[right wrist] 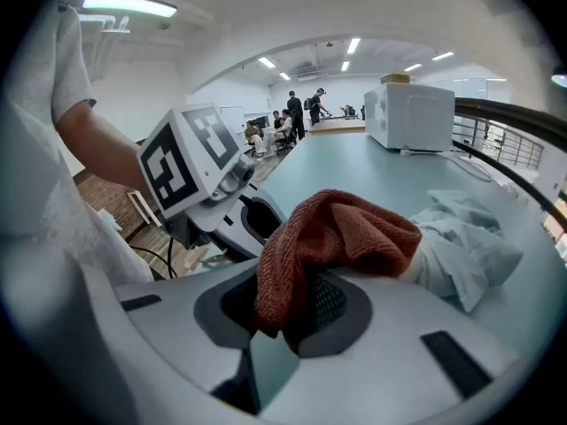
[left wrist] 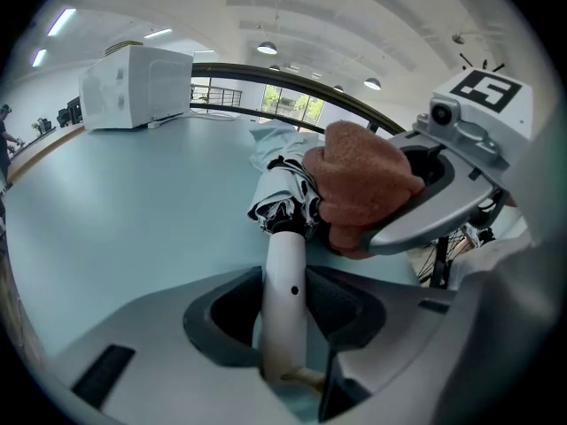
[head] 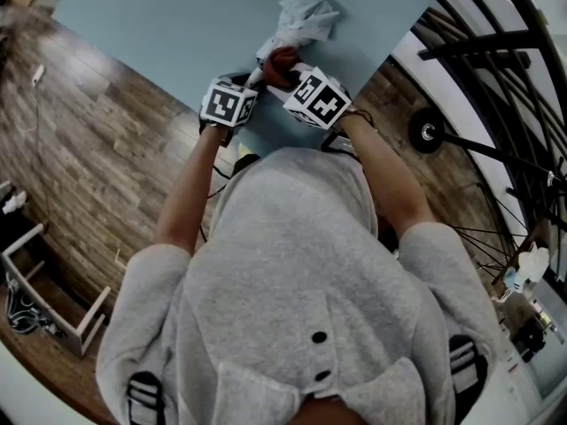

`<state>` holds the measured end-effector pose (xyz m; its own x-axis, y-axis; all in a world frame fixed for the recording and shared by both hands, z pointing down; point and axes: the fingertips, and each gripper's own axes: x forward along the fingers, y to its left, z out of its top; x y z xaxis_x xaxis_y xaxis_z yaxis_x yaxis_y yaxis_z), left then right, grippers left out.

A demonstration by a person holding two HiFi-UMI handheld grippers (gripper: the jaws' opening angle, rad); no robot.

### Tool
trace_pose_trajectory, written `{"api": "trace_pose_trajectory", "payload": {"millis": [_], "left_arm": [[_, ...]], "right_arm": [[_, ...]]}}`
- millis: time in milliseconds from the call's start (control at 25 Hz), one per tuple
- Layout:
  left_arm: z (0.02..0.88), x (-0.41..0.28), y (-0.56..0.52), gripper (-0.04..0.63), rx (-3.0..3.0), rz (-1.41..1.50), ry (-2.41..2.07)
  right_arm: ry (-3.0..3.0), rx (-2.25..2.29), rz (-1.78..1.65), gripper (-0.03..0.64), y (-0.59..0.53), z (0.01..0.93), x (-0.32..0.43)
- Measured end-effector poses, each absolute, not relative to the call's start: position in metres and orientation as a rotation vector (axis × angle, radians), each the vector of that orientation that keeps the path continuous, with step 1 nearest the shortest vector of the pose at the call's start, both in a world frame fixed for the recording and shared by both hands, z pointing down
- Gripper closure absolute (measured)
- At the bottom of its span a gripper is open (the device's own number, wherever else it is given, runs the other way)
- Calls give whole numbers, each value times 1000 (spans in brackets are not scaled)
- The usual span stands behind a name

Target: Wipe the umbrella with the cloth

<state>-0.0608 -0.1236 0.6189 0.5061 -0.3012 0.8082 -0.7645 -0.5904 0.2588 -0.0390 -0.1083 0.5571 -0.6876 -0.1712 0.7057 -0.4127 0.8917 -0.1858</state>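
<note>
Umbrella, folded, lies on the pale table, its white handle nearest and clamped in the left gripper's closed jaws. Just right, the right gripper pinches the rust cloth against the canopy. It is best to hold the handle steady and stroke lightly toward the crumpled far end, following the folds.

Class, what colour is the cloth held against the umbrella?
The cloth is rust-brown, clearest in the right gripper view.
</note>
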Motion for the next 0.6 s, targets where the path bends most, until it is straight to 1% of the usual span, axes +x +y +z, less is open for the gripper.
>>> {"api": "trace_pose_trajectory", "payload": {"millis": [360, 520, 600], "left_arm": [[618, -60, -124, 436, 2141, 976, -878], [619, -61, -123, 436, 2139, 974, -879], [619, -62, -123, 436, 2138, 974, -882]], "right_arm": [[-2552, 182, 471, 543, -105, 474, -61], [-2705, 118, 634, 543, -118, 438, -62], [-2716, 185, 748, 543, -139, 444, -55]]}}
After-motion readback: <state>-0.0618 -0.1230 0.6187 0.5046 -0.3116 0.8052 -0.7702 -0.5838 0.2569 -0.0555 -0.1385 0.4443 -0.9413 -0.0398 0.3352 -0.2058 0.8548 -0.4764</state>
